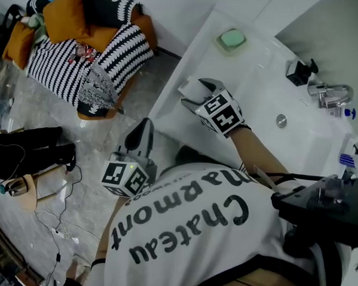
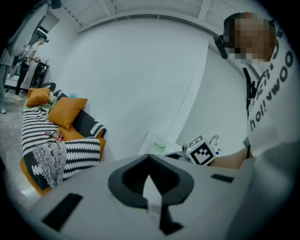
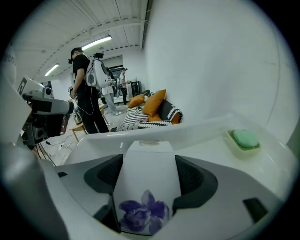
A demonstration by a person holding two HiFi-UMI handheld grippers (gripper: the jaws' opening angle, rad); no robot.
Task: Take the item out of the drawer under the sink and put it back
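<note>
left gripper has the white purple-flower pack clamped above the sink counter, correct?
Not the left. The right gripper is clamped on the pack above the counter, as the right gripper view shows. The left gripper holds nothing, jaws together.

White purple-flowered pack between fingers

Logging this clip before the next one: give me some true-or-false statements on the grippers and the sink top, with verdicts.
The right gripper is shut on a white pack with a purple flower print. True.
The left gripper holds a pack too. False: its jaws are together with nothing between them.
A green soap lies on the white sink top. True.
The sofa cushions are blue. False: they are orange.
</note>
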